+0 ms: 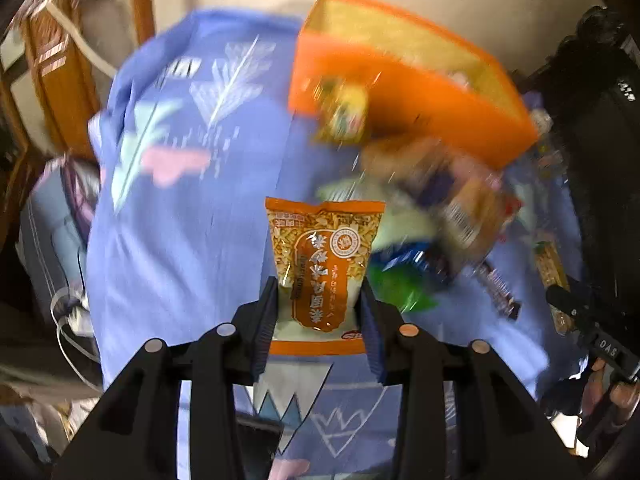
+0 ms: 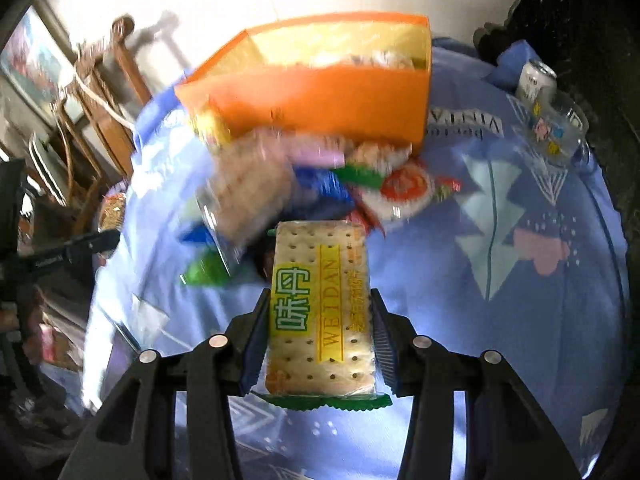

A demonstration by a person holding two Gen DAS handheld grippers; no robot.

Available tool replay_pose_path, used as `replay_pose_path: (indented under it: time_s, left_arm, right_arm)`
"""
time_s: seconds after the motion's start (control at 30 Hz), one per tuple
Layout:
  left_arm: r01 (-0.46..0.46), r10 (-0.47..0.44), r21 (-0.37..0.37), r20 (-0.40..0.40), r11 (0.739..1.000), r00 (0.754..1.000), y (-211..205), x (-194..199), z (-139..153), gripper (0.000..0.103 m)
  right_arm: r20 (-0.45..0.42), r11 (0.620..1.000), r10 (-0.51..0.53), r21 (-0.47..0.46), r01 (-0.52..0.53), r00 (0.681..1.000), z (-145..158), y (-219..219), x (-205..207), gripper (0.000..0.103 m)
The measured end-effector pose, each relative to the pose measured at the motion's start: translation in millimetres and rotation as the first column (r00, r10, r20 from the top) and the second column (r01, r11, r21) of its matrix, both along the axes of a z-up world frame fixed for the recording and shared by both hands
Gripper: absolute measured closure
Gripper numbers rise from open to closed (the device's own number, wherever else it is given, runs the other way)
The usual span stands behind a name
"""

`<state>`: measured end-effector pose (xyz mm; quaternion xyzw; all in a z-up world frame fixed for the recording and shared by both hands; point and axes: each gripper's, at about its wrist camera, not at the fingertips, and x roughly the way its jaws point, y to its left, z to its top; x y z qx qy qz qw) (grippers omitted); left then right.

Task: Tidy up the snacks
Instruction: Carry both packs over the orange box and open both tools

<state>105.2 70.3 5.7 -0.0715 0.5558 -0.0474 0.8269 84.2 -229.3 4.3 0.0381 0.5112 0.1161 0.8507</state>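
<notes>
Orange packet: the orange snack packet (image 1: 320, 264) is sitting at six o'clock in the left wrist view, pinched on both sides by the left gripper (image 1: 320, 316), above the blue tablecloth (image 1: 180, 240).
Cracker pack: the cracker pack (image 2: 320, 304) with green and yellow lettering is being clamped between the pads of the right gripper (image 2: 320, 332), again at six o'clock, clear of the cloth.
Orange box: the open orange box (image 2: 320, 96) is standing at twelve o'clock from the cracker pack; in the left view it is lying toward one o'clock (image 1: 400, 92), blurred.
Snack pile: a heap of loose packets (image 2: 304, 188) is lying between each held pack and the box, touching the box's front wall and blocking the straight path to it.
Right view only: a drink can (image 2: 534, 80) and a clear printed cup (image 2: 560, 128) are standing at two o'clock, well apart from the pile.
Left view only: a dark snack bar (image 1: 500, 288) and a yellow stick pack (image 1: 552, 268) are lying at three o'clock; a person's hand (image 1: 616, 396) is showing at four o'clock.
Surroundings: wooden chairs (image 2: 104, 120) are standing at ten o'clock beyond the table edge.
</notes>
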Motion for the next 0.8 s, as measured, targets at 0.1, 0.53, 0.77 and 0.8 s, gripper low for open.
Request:
replay_pose_path:
  time_s: [0.1, 0.53, 0.77, 0.8]
  left_arm:
    - [0.021, -0.021, -0.013, 0.057, 1.000, 0.998, -6, 27, 26, 0.065]
    - [0.078, -0.076, -0.006, 0.161, 0.997, 0.984, -46, 185, 70, 0.065]
    - [0.014, -0.016, 0.018, 0.129, 1.000, 0.992, -61, 244, 51, 0.012]
    - [0.002, -0.008, 0.043, 0.139, 0.999, 0.990, -60, 242, 52, 0.007]
  right_arm:
    - [0.059, 0.998, -0.034, 0.052, 0.031, 0.998, 28, -9, 18, 0.056]
    - [0.214, 0.984, -0.133, 0.147, 0.103, 0.968, 94, -16, 148, 0.056]
    - [0.198, 0.961, -0.224, 0.207, 0.182, 0.954, 82, -16, 207, 0.022]
    - [0.210, 0.956, -0.252, 0.206, 0.209, 0.945, 83, -17, 207, 0.021]
